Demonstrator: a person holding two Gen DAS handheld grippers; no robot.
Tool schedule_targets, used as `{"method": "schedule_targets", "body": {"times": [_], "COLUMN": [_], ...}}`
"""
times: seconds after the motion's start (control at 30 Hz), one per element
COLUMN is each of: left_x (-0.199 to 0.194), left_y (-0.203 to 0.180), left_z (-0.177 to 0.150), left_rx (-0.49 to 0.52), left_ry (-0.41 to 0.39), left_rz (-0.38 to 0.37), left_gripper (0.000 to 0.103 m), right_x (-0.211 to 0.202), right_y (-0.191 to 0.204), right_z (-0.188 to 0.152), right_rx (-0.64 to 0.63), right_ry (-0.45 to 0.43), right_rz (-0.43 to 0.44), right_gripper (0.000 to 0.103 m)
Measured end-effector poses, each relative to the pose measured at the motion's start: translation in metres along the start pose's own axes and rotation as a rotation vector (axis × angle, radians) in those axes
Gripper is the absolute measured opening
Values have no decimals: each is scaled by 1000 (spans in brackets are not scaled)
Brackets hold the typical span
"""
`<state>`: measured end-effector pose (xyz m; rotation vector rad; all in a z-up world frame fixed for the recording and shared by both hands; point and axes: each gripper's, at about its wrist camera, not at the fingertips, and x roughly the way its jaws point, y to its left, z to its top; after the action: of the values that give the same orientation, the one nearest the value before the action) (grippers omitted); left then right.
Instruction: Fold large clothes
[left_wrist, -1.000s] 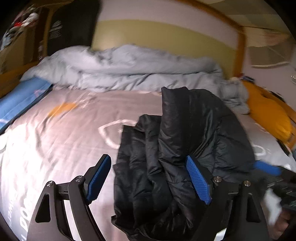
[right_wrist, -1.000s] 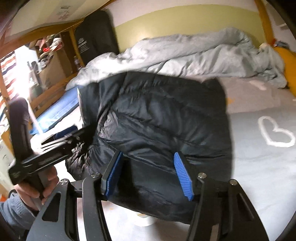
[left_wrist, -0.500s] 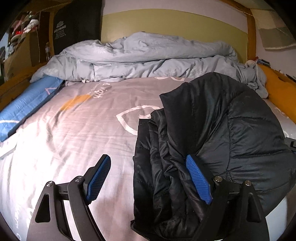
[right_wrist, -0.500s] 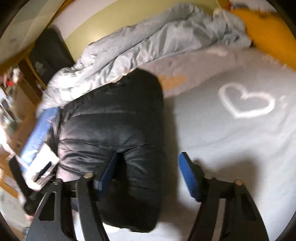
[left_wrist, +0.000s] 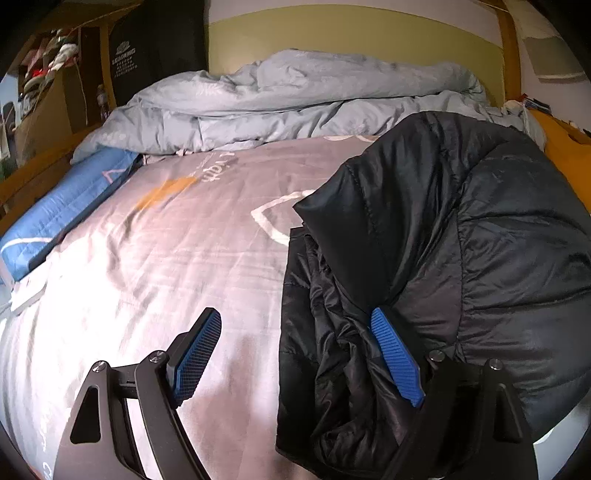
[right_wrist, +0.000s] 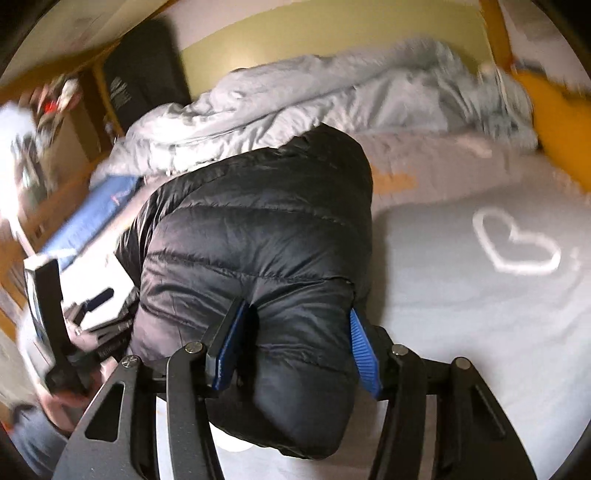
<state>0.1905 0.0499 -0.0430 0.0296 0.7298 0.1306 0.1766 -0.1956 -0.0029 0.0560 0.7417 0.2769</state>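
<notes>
A black puffer jacket (left_wrist: 461, 258) lies folded on the grey bedsheet (left_wrist: 166, 258), at the right in the left wrist view. My left gripper (left_wrist: 295, 356) is wide open and low over the sheet. Its left pad is over bare sheet; its right pad lies against the jacket's crumpled left edge. In the right wrist view the jacket (right_wrist: 258, 240) fills the middle. My right gripper (right_wrist: 295, 349) stands half open astride the jacket's puffy near end, which bulges up between the jaws. The left gripper (right_wrist: 88, 306) shows blurred at the far left, in a hand (right_wrist: 62, 402).
A rumpled grey duvet (left_wrist: 295, 99) is heaped along the headboard. A blue mat (left_wrist: 62, 210) lies on the bed's left side and an orange pillow (right_wrist: 557, 122) at the right. Wooden shelves with clutter (left_wrist: 44, 85) stand beyond the left edge.
The jacket has dropped from a raised bunch to lying flatter on the sheet. My left gripper has sunk a little. My right gripper swung right, off the jacket's edge, then came back astride it.
</notes>
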Motion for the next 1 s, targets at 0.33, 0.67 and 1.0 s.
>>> {"method": "schedule_targets", "body": {"times": [0.33,0.67,1.0], "left_x": [-63,-18,13], "left_y": [16,22,42], "left_z": [18,11,-5], "left_rx": [-108,-174,-345], "left_ry": [-198,-2,103], "left_rz": [-295,-265,-458], "left_gripper": [85,94,96], "right_x": [5,3,11], "right_y": [12,22,-3], "right_z": [-1,-4,2], "right_rx": [-60,-101,15], "right_ry": [3,-12,3], "right_rz": [-50,-55,-10], "right_gripper": [53,58,83]}}
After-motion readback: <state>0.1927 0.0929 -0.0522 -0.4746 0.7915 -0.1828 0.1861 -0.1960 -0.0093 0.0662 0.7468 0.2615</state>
